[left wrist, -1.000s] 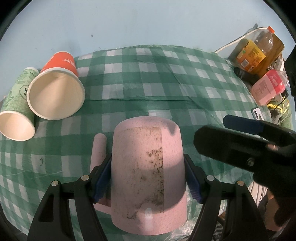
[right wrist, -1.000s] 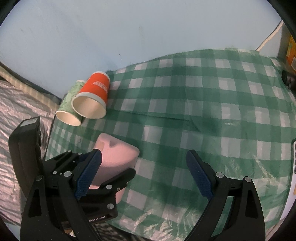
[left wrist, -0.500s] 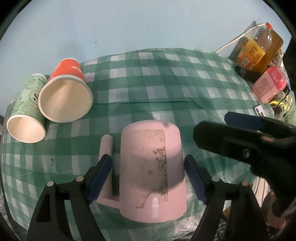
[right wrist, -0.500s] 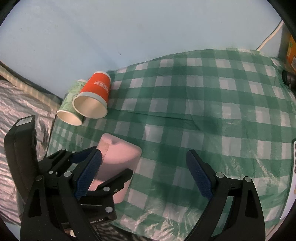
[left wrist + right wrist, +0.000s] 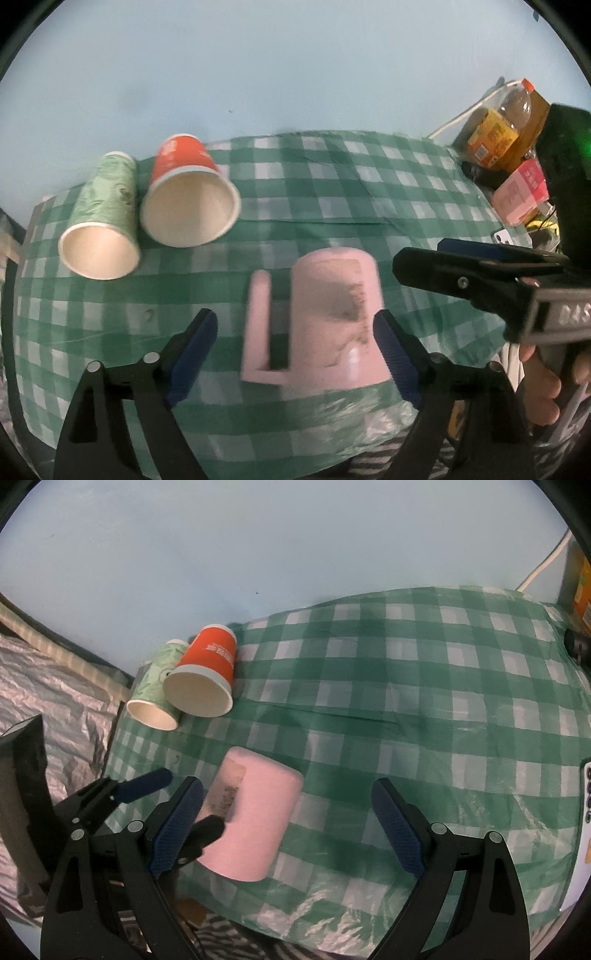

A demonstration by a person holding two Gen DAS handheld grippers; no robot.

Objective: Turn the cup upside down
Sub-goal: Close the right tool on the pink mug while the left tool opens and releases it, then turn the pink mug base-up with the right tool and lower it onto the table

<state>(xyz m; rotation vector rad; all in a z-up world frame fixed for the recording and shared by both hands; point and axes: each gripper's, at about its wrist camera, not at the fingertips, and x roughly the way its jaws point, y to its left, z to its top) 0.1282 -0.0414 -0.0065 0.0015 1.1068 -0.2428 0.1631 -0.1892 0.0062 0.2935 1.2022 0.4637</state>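
Note:
A pink cup (image 5: 332, 317) with a handle on its left side stands upside down near the front edge of the checked table; it also shows in the right wrist view (image 5: 255, 819). My left gripper (image 5: 295, 350) is open, its blue pads apart from the cup on both sides. My right gripper (image 5: 288, 830) is open and empty, to the right of the cup and above the cloth. The right gripper's body (image 5: 480, 280) shows at the right of the left wrist view.
An orange paper cup (image 5: 188, 203) and a green paper cup (image 5: 103, 225) lie on their sides at the table's back left. A drink bottle (image 5: 498, 125) and a pink box (image 5: 521, 192) stand at the back right. The green checked cloth (image 5: 406, 686) covers the table.
My left gripper opened, let go of the pink cup and drew back from it. The cup now stands on the cloth by itself. The right gripper stayed open.

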